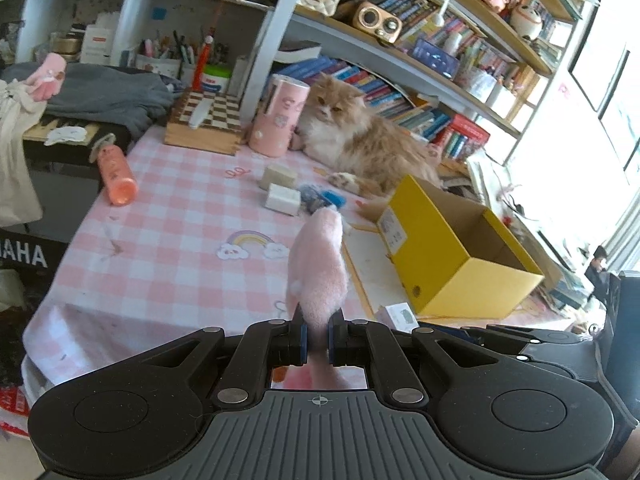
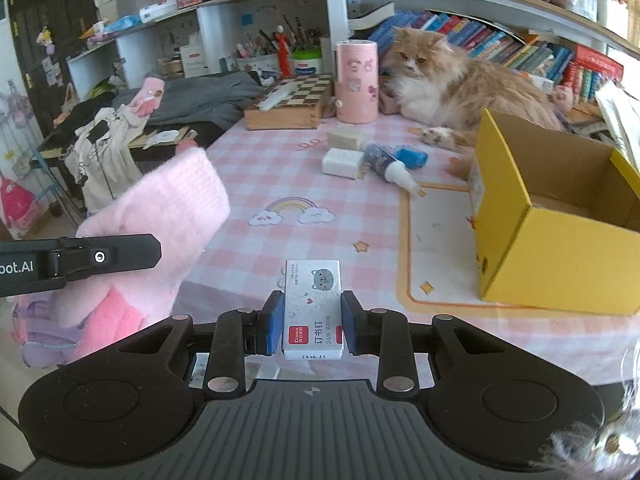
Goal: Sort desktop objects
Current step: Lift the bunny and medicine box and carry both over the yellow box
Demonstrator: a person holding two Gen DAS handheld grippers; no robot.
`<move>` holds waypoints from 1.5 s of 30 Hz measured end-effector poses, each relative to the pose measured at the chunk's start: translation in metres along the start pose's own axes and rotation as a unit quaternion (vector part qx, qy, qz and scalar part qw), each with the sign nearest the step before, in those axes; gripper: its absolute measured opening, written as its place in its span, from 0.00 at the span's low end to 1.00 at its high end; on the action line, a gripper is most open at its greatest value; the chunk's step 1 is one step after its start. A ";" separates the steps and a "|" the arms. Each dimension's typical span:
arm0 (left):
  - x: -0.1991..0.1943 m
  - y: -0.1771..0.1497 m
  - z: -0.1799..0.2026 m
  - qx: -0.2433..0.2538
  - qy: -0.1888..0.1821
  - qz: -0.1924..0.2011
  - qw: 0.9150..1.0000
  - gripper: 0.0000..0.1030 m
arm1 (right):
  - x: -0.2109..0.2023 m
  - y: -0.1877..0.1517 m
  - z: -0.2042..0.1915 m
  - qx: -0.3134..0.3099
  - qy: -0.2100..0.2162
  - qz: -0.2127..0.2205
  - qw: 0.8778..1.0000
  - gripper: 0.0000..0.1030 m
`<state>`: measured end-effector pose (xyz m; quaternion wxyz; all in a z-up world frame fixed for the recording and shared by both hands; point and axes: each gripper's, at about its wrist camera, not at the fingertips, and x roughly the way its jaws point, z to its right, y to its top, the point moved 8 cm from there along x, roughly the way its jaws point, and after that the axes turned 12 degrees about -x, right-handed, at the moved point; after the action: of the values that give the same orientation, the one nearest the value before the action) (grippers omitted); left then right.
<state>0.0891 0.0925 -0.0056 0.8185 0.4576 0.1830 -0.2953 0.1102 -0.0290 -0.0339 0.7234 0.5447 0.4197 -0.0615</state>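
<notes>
Both tongs loaded, nothing sorted yet as far as I can see.

My left gripper [image 1: 317,336] is clamped fully down on a pink fluffy glove [image 1: 318,268], which sticks out ahead of the jaws above the pink checked tablecloth [image 1: 168,220]. From the right wrist view the same glove [image 2: 168,216] hangs at the left, well short of the box.

My right gripper [image 2: 311,328] is nearly closed, pads pressing both long sides of a small white staple box [image 2: 313,308] with a cat print. It's held off the cloth, near the table's front edge.

The yellow cardboard box [image 1: 436,264] sits open at the right. What I can see of its inside looks bare; the near wall hides part of the floor.

Still loose on the table:
- two pale soap-like blocks [image 2: 343,151]
- a glue bottle [image 2: 390,166] lying on its side, white nozzle toward me
- a blue item [image 2: 412,157] just beside it
- an orange bottle [image 1: 116,178] on its side at the left edge

A cat [image 2: 452,80] lies behind the box, paw near the blue item.

My read: early stage. Two items in hand, at least five to go.
</notes>
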 end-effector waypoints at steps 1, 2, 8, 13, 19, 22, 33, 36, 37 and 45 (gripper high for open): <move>0.001 -0.001 0.002 0.002 -0.003 -0.002 1.000 0.07 | -0.002 -0.002 0.002 0.004 -0.002 -0.002 1.000 0.27; 0.001 -0.002 0.003 0.003 -0.006 -0.004 1.000 0.07 | -0.003 -0.004 0.003 0.007 -0.004 -0.003 1.000 0.27; 0.004 -0.008 0.016 0.021 -0.024 -0.014 0.999 0.07 | -0.012 -0.014 0.011 0.026 -0.022 -0.008 0.999 0.27; 0.009 -0.013 0.026 0.036 -0.038 -0.025 0.998 0.07 | -0.018 -0.021 0.016 0.033 -0.033 -0.012 0.999 0.27; 0.017 -0.017 0.038 0.049 -0.051 -0.038 0.997 0.07 | -0.024 -0.029 0.023 0.040 -0.046 -0.015 0.998 0.27; 0.023 -0.019 0.047 0.056 -0.059 -0.045 0.996 0.07 | -0.027 -0.032 0.030 0.044 -0.054 -0.016 0.997 0.27; 0.047 -0.026 0.079 0.089 -0.082 -0.068 0.990 0.07 | -0.037 -0.042 0.064 0.077 -0.086 -0.017 0.993 0.27; 0.052 -0.026 0.086 0.095 -0.087 -0.072 0.989 0.07 | -0.038 -0.043 0.071 0.077 -0.089 -0.018 0.993 0.27; 0.055 -0.026 0.089 0.098 -0.088 -0.073 0.989 0.07 | -0.038 -0.043 0.073 0.077 -0.090 -0.018 0.993 0.27; 0.066 -0.029 0.111 0.126 -0.105 -0.079 0.983 0.07 | -0.041 -0.046 0.095 0.096 -0.104 -0.018 0.990 0.27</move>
<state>0.1232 -0.0353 -0.0047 0.7432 0.5076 0.0923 -0.4259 0.1101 -0.1419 -0.0349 0.7065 0.5944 0.3439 -0.1709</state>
